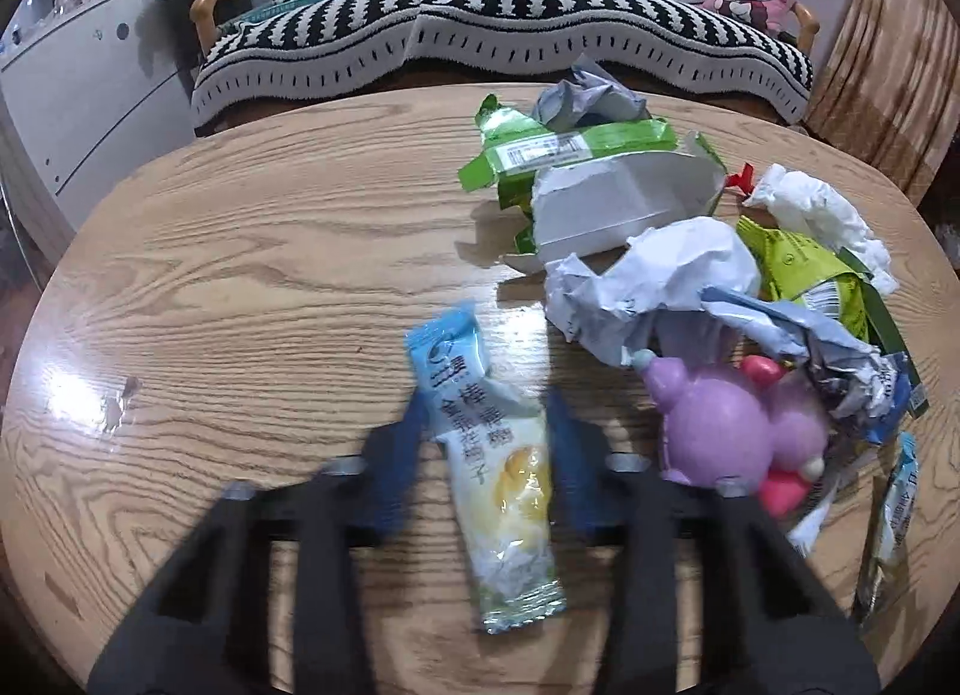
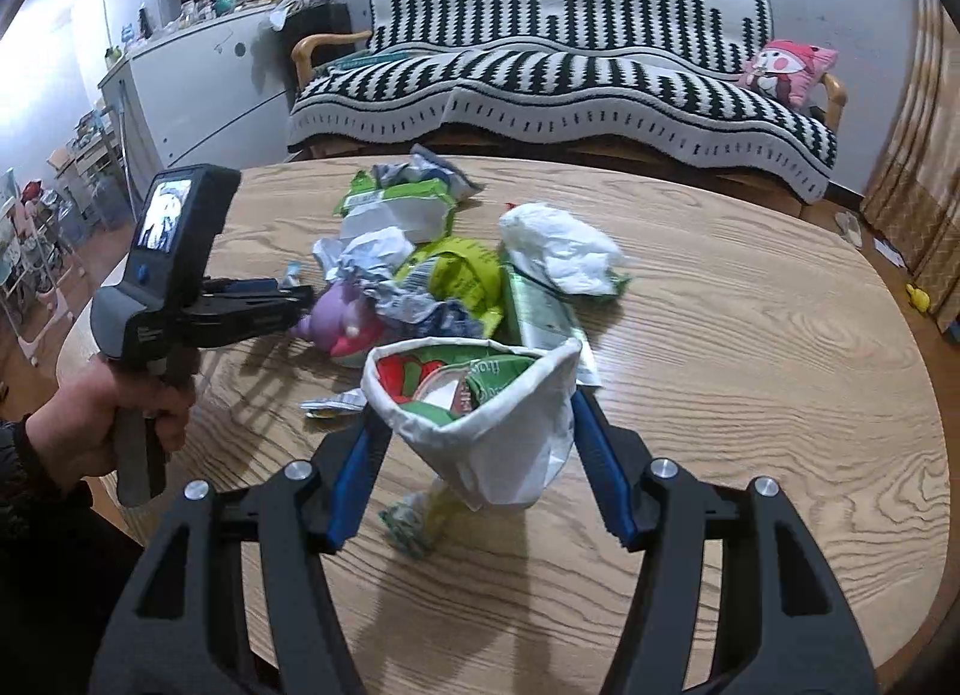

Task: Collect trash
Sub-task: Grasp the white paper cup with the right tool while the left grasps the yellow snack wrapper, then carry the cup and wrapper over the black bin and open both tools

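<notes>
Left wrist view: your left tongs (image 1: pixel 489 425) pinch the light, slippery blue-white plastic wrapper (image 1: pixel 495 473) on the wooden bench (image 1: pixel 270 275); hold mid-length. Right tongs (image 2: pixel 474 431) clamp the soft white paper bag (image 2: pixel 480 425).

The blue-and-white candy wrapper (image 1: pixel 486 455) carries Chinese print, including 棒棒糖 and 金银花柚子. The green wrapper (image 1: pixel 558 146) shows a barcode label, its digits too small to read.

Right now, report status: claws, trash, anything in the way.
Left claw shut on wrapper. Right claw shut on bag, trash inside. Pile not yet cleared from table; purple toy mixed in.
</notes>
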The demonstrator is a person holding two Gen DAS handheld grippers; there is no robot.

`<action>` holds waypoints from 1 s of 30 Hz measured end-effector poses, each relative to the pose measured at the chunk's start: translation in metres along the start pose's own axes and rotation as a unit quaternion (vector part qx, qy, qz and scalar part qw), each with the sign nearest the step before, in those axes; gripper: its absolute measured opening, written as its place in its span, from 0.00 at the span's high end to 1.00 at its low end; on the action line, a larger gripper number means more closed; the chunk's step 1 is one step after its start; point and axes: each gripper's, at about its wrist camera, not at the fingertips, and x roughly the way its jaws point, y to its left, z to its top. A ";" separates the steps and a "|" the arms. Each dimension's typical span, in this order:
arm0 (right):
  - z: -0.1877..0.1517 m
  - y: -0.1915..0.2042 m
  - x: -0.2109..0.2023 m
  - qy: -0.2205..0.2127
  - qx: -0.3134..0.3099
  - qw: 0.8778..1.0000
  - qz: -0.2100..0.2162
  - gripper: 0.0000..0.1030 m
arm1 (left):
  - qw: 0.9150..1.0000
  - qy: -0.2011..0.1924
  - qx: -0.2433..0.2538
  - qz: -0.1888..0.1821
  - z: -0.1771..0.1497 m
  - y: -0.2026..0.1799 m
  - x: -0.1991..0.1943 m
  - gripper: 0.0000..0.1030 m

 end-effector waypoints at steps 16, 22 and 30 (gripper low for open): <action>-0.073 -0.168 -0.098 -0.028 0.153 0.982 -0.110 0.41 | 0.997 -0.062 -0.001 -0.051 -0.002 -0.081 -0.101 0.85; -0.145 -0.264 -0.151 -0.024 0.241 0.952 -0.188 0.41 | 0.980 -0.091 0.082 -0.154 -0.018 -0.200 -0.137 0.85; -0.247 -0.351 -0.193 0.015 0.339 0.906 -0.254 0.41 | 0.931 -0.078 0.215 -0.286 -0.075 -0.375 -0.161 0.85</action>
